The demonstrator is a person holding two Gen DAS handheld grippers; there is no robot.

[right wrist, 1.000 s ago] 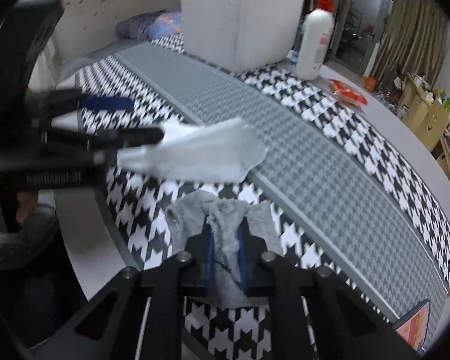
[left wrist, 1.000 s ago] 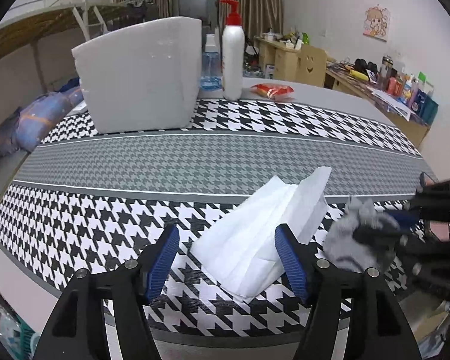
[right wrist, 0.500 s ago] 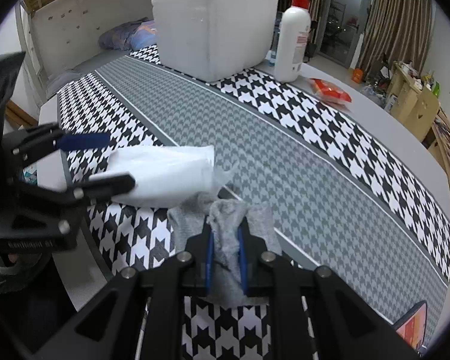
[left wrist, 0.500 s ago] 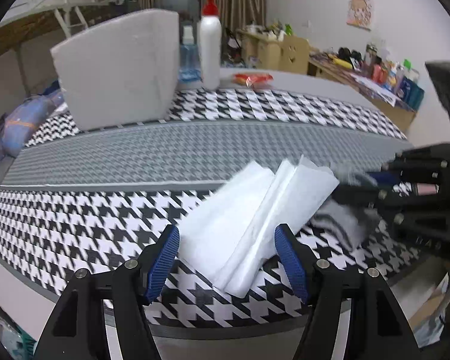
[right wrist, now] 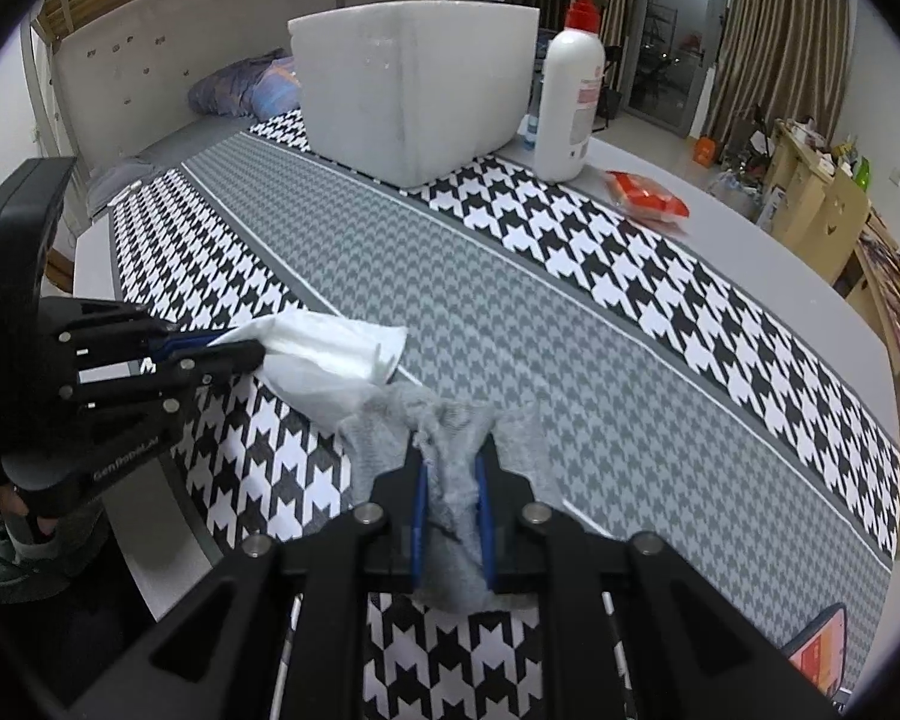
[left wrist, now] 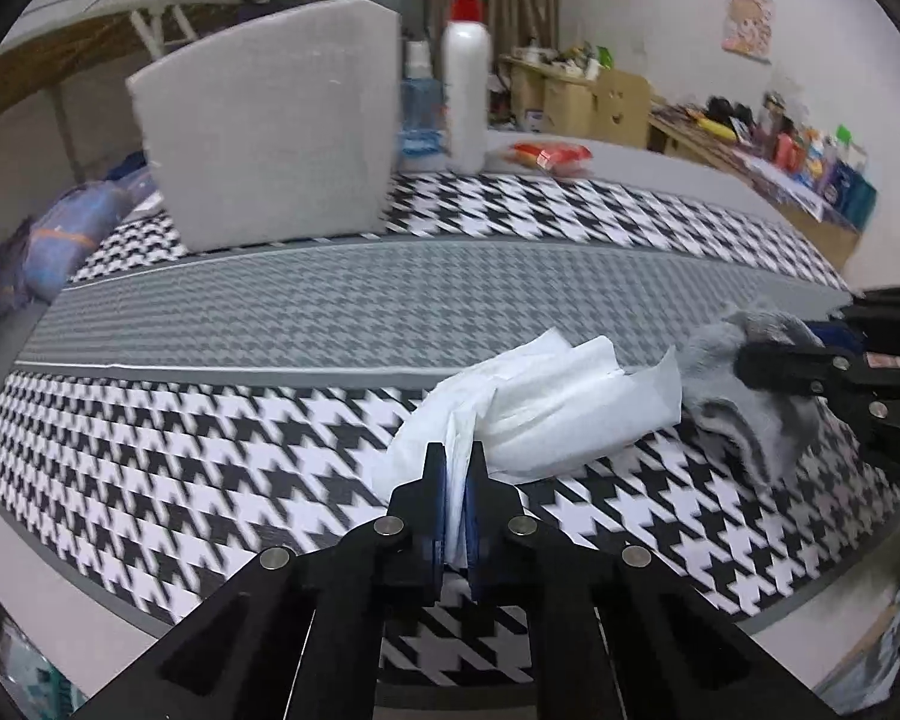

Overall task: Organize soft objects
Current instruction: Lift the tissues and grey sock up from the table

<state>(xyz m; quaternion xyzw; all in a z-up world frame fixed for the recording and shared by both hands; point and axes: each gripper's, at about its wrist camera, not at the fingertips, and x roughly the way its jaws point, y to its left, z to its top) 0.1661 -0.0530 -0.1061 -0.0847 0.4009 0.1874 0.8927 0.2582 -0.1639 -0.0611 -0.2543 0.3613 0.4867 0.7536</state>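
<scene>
My left gripper (left wrist: 457, 461) is shut on the near edge of a white tissue pack (left wrist: 546, 402) lying on the houndstooth cloth; it also shows in the right wrist view (right wrist: 324, 360), with the left gripper (right wrist: 252, 351) at the left. My right gripper (right wrist: 450, 468) is shut on a grey sock (right wrist: 444, 450) held just over the cloth, right beside the tissue. In the left wrist view the sock (left wrist: 744, 396) and the right gripper (left wrist: 768, 354) are at the right.
A white foam box (left wrist: 270, 132) stands at the far side with a white pump bottle (left wrist: 465, 78), a blue-labelled bottle (left wrist: 417, 126) and a red packet (left wrist: 549, 156) beside it. A bed with a blue pillow (right wrist: 246, 84) lies beyond. The table edge runs close in front of both grippers.
My left gripper has closed from wide open onto the tissue pack's edge. The right gripper stays shut on the sock and has moved in beside the tissue.
</scene>
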